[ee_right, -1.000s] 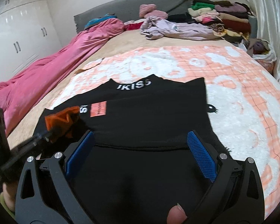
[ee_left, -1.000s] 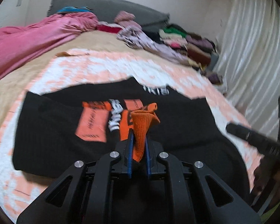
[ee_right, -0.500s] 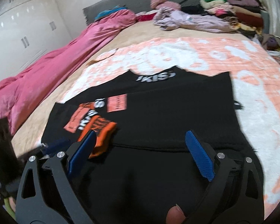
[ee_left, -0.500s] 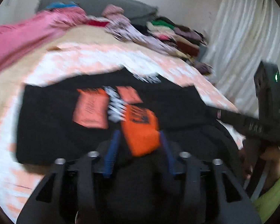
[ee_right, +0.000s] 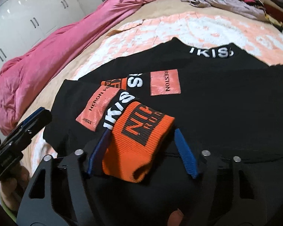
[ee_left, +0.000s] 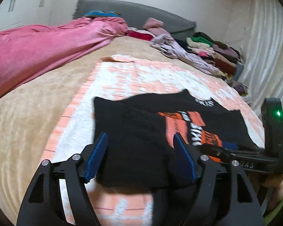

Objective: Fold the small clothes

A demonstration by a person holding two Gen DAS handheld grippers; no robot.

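A black sweater (ee_right: 226,98) with orange patches and white lettering lies flat on the blanket. Its orange ribbed cuff (ee_right: 139,137) rests folded onto the body. My right gripper (ee_right: 141,133) straddles that cuff, jaws closing. The left pad is at the cuff's edge and the right pad (ee_right: 184,150) still stands apart from it. My left gripper (ee_left: 139,139) hovers over the sweater's (ee_left: 134,131) left part. Its jaws are opening and only flat black cloth lies below them. In the left wrist view the right gripper (ee_left: 230,146) shows at the cuff (ee_left: 211,139).
The sweater lies on an orange-and-white blanket (ee_left: 151,75) over a tan bed. A pink duvet (ee_left: 47,50) runs along the left side. A clothes pile (ee_left: 213,54) sits at the far right by a white curtain (ee_left: 269,56). White wardrobe doors (ee_right: 28,18) stand to the left.
My left gripper let go of the orange cuff, opened and swung left. The cuff now lies on the sweater. My right gripper came down and left around it, its jaws narrowing.
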